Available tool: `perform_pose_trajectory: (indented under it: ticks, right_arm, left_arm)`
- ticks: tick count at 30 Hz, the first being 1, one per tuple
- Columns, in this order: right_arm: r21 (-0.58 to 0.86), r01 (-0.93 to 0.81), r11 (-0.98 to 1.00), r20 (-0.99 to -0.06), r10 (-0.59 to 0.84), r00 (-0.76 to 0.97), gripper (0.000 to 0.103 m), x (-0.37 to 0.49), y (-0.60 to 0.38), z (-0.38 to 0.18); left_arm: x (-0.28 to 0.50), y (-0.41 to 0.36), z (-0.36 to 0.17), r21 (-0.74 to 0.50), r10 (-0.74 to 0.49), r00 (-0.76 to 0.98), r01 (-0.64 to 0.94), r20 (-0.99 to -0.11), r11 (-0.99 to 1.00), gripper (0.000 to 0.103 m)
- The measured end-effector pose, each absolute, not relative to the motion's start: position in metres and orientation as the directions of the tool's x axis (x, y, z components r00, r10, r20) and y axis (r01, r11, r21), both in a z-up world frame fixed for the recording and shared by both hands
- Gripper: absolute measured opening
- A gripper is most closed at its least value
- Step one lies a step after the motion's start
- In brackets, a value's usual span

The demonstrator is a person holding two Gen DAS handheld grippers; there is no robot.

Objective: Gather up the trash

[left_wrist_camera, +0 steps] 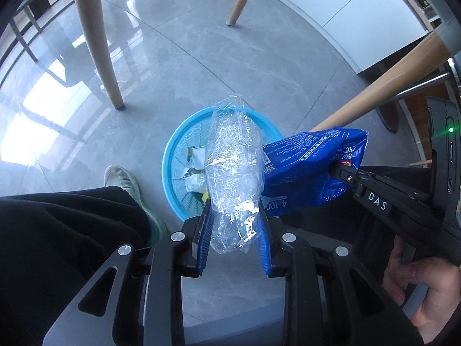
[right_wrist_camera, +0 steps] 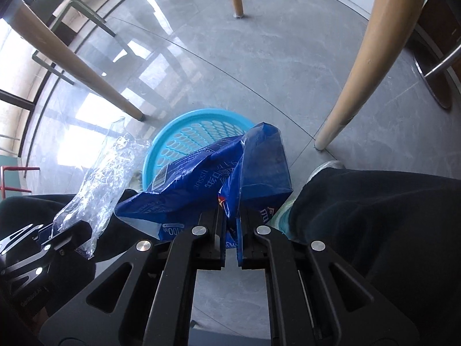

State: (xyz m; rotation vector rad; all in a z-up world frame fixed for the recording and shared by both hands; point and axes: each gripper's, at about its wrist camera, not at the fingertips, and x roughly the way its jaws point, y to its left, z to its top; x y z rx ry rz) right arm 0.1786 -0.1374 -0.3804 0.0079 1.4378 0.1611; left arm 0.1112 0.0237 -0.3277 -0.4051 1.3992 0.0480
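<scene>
My left gripper (left_wrist_camera: 234, 225) is shut on a crumpled clear plastic wrapper (left_wrist_camera: 233, 170) and holds it above a light blue perforated waste basket (left_wrist_camera: 175, 150) on the floor. My right gripper (right_wrist_camera: 230, 225) is shut on an empty blue tissue pack wrapper (right_wrist_camera: 201, 178), held over the same basket (right_wrist_camera: 184, 138). The basket holds scraps of white paper (left_wrist_camera: 193, 178). The right gripper (left_wrist_camera: 343, 170) with the blue wrapper (left_wrist_camera: 308, 167) shows at right in the left wrist view. The left gripper (right_wrist_camera: 57, 230) and clear wrapper (right_wrist_camera: 106, 170) show at left in the right wrist view.
Grey tiled floor (left_wrist_camera: 201, 66) lies all around. Wooden table legs (left_wrist_camera: 95, 37) (right_wrist_camera: 366, 57) stand beside and behind the basket. The person's dark trouser legs (left_wrist_camera: 66, 230) (right_wrist_camera: 374, 210) and shoes (left_wrist_camera: 121, 178) are close to the basket. A green chair (right_wrist_camera: 66, 0) stands far left.
</scene>
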Motion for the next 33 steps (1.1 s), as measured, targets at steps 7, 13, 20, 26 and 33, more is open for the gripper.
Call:
perform_pose_trajectory:
  ticks: [7,13,20,26,33]
  right_arm:
    - [0.144,-0.115,0.983,-0.987,0.151,0.058,0.025,0.185,-0.133,-0.402]
    - [0.149,-0.13,0.98,-0.985,0.158,0.064,0.042,0.181,-0.133,-0.397]
    - [0.186,-0.165,0.969,-0.975,0.202,0.09,0.051,0.169,-0.137,-0.374]
    - [0.196,-0.238,0.951,-0.963,0.233,0.135,0.058,0.148,-0.139,-0.339]
    - [0.184,-0.324,0.928,-0.947,0.255,0.193,0.076,0.116,-0.145,-0.295]
  left_arm:
    - [0.121,0.031,-0.339,-0.243,-0.192,0.19,-0.294,-0.963,0.924,0.054]
    - [0.117,0.038,-0.333,-0.247,-0.194,0.191,-0.31,-0.962,0.918,0.056]
    - [0.104,0.041,-0.312,-0.248,-0.185,0.238,-0.271,-0.953,0.93,0.058]
    - [0.084,0.037,-0.289,-0.24,-0.176,0.282,-0.214,-0.943,0.947,0.064]
    - [0.064,0.032,-0.27,-0.24,-0.183,0.314,-0.155,-0.932,0.958,0.077]
